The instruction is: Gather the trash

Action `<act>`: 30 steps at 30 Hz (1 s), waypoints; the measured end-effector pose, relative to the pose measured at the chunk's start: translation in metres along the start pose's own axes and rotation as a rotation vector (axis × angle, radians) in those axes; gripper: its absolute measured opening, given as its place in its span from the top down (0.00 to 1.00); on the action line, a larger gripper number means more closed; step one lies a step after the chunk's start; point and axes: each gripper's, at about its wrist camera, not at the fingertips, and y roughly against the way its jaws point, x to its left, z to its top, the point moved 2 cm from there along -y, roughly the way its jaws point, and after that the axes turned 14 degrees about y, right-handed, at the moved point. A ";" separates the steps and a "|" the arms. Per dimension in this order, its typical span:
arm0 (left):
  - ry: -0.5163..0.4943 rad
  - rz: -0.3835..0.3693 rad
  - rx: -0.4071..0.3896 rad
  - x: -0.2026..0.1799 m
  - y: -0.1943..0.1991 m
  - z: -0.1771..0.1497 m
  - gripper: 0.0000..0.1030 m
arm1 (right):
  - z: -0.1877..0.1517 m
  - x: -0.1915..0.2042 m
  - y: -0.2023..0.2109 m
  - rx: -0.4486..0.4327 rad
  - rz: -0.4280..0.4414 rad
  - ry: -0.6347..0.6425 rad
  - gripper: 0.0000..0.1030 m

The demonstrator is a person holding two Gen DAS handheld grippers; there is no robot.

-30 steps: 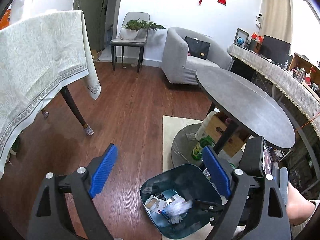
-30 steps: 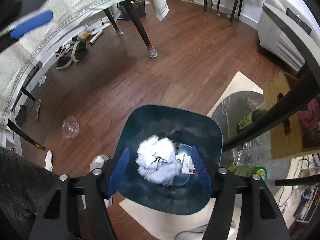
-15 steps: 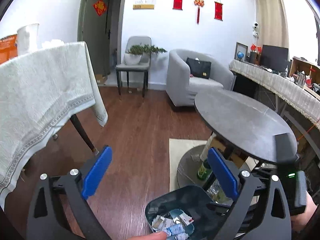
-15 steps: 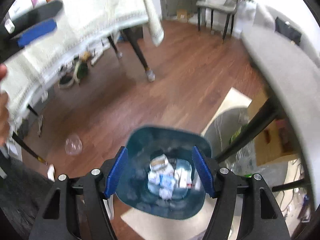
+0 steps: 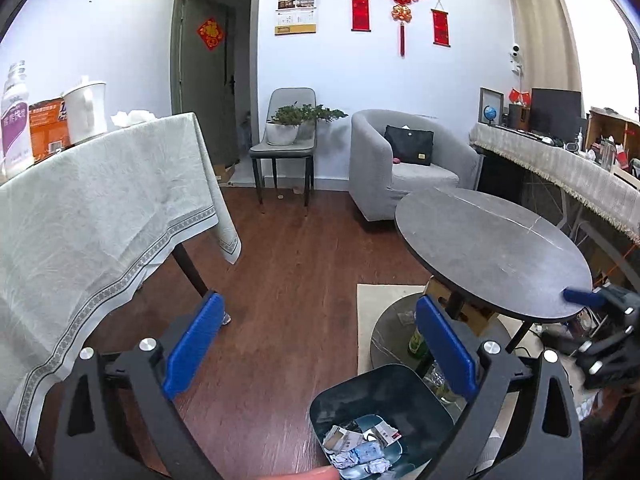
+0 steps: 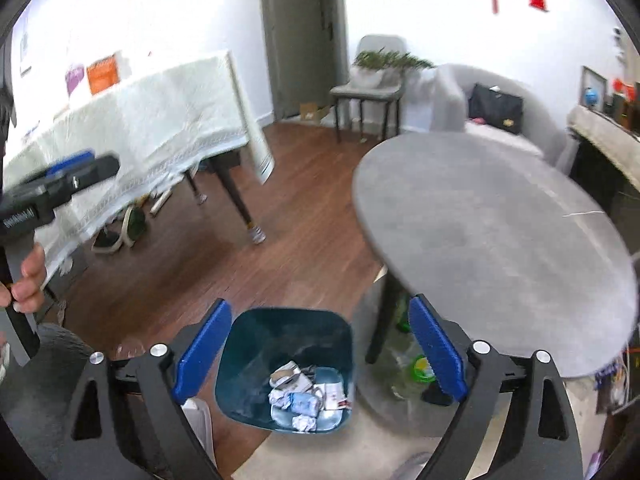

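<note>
Left to right. Far left: long table under a pale tablecloth [image 5: 100,208], with a white kettle [image 5: 86,108], an orange box [image 5: 48,128] and a bottle [image 5: 14,120] on its far end. Shoes sit on the floor under it, seen from my right wrist, blurred.

My left gripper [image 5: 318,344]: blue pads spread wide, nothing between them, only wood floor [image 5: 288,280] behind the gap. From the right wrist view it shows at the left edge with my hand [image 6: 28,280] around its handle.

Centre back: dark door [image 5: 208,80], grey chair [image 5: 286,136] with a potted plant [image 5: 296,120] on the seat, then a grey armchair [image 5: 400,164] with a black bag [image 5: 410,146] on it.

Centre bottom: teal trash bin [image 6: 288,332] standing on the floor at the edge of a beige rug [image 5: 384,304]. Crumpled paper and wrappers [image 6: 306,396] lie at its bottom. Bin is just beside the round table's base.

My right gripper [image 6: 320,354]: jaws opening, nothing between the pads; it hangs above the bin, apart from it, with the trash showing straight through the gap.

Right: round dark table [image 5: 492,252], top bare. Green bottle [image 5: 416,344] and clutter on its lower shelf. Far right: long counter with a fringed cloth [image 5: 560,172], monitor [image 5: 556,110] and small globe [image 5: 490,113] on top.
</note>
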 end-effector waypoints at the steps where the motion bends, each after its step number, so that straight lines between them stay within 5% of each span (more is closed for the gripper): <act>1: 0.000 0.011 -0.007 0.000 0.002 0.001 0.04 | 0.000 -0.004 0.007 -0.012 -0.017 -0.008 0.09; 16: 0.014 0.058 -0.030 0.009 -0.004 -0.020 0.03 | -0.012 -0.057 0.087 -0.118 -0.284 -0.058 0.03; 24: 0.015 0.054 -0.011 -0.001 -0.020 -0.035 0.03 | -0.051 -0.073 0.091 -0.097 -0.337 -0.103 0.03; 30: 0.008 0.062 -0.023 0.001 -0.017 -0.039 0.03 | -0.063 -0.089 0.105 -0.163 -0.341 -0.204 0.03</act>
